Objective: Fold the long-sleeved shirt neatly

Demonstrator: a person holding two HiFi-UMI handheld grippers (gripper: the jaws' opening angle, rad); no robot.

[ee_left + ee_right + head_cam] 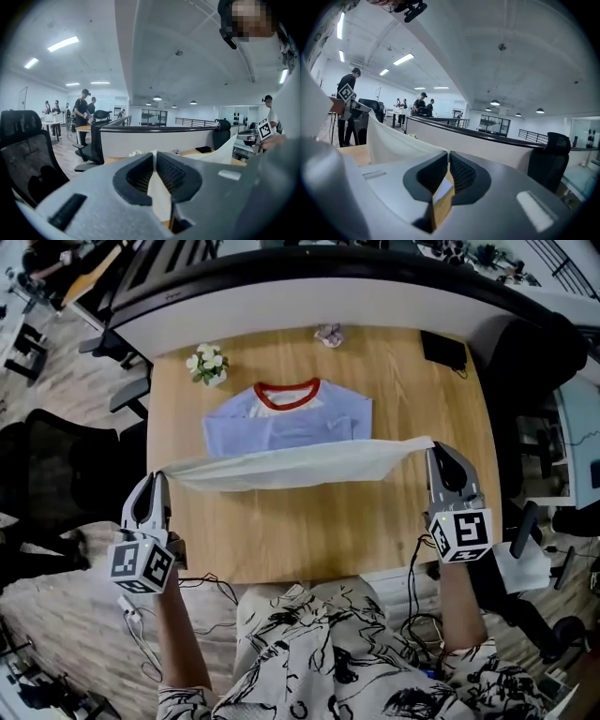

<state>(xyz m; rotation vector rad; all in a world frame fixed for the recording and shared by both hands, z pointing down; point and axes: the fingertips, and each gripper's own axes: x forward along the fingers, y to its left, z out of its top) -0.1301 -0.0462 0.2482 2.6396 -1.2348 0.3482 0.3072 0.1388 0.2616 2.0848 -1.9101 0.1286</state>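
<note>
Head view: the long-sleeved shirt [286, 423] lies on the wooden table [375, 531], its red collar [289, 393] at the far side and its blue body spread flat toward you. You hold the near edge [291, 463] raised off the table, so its pale inner face shows as a band running left to right. The left gripper [157, 478] has the left end, over the table's left edge. The right gripper [434, 450] has the right end, near the table's right edge.

Left gripper view: the jaws of the left gripper [153, 161] are closed on a thin fold of pale cloth [158, 199], which runs away to the right. Right gripper view: the jaws of the right gripper [447, 161] are likewise pinched on cloth, and the sheet [389, 140] sweeps off to the left.

Key relation: the held edge lies across the table, left to right, and the collar lies straight beyond it on the far side, about midway between your two hands. Both grippers stand about equally far from the collar, the right tip a little farther in than the left. The fold probably calls for carrying both ends toward the far side together, keeping the band level so the edge lands parallel to the collar. The sleeves cannot be made out separately.
</note>
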